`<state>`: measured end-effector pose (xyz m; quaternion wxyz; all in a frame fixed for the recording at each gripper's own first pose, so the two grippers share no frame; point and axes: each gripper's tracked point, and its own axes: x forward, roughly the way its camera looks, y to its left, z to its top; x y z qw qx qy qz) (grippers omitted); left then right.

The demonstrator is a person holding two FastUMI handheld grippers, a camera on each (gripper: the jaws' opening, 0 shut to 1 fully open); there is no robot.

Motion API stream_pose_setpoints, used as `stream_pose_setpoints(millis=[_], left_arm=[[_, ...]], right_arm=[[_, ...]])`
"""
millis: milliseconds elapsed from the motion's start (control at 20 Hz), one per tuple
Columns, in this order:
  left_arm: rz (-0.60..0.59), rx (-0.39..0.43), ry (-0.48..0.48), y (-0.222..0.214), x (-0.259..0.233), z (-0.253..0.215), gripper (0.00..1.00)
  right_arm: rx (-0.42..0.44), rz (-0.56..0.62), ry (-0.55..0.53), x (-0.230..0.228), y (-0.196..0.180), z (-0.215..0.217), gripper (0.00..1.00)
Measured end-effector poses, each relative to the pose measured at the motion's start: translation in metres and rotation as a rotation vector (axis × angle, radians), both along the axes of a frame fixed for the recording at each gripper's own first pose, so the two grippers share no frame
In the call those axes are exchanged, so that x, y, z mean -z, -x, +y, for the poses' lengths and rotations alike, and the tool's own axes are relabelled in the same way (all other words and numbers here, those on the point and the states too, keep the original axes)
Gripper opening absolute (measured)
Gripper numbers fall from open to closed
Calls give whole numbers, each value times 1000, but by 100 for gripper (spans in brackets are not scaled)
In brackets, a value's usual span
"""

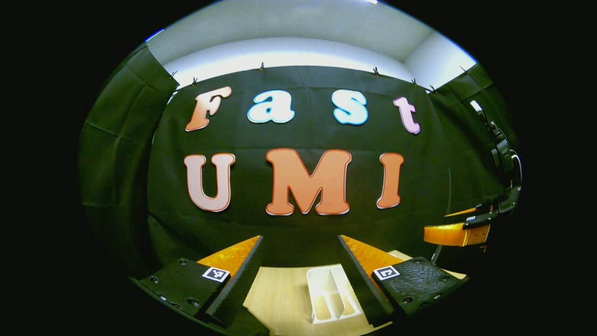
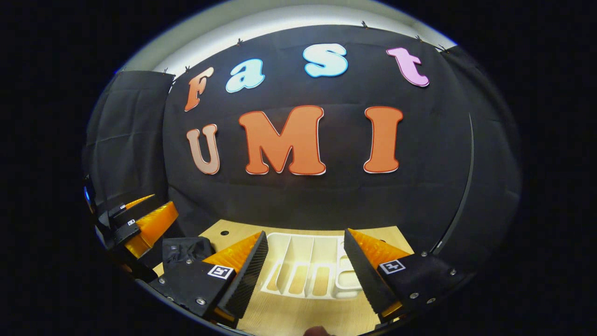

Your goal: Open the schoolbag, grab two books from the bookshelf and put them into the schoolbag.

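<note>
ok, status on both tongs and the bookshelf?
Left tongs open, empty, held above the table. Right tongs open, empty. White bookshelf on the table ahead, slots look empty. Dark schoolbag left of it, untouched.

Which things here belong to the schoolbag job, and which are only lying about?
Job: white plastic slotted bookshelf; black fabric bundle, probably the schoolbag; left gripper and right gripper, both open.
Lying about: light wooden table, only the support.

White bookshelf (image 2: 308, 266), pale wood-grain table (image 2: 298, 312), black schoolbag (image 2: 184, 247).
</note>
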<state>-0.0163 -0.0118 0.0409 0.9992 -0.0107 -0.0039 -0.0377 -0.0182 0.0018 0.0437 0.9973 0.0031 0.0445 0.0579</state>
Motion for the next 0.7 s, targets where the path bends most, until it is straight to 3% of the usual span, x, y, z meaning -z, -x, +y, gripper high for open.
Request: stream_pose_setpoints(millis=[150,300,700], left_arm=[[-76,-1,30,0,-23,-1,96],[-103,1,48,1,-28,-2,99],[-134,5,43,-3,-7,0,98]], right_arm=[[19,-32,-4,-8,-11,3,97],[23,-55,10,-14,-13,12,97],[38,-83,56,-6,-17,26,97]])
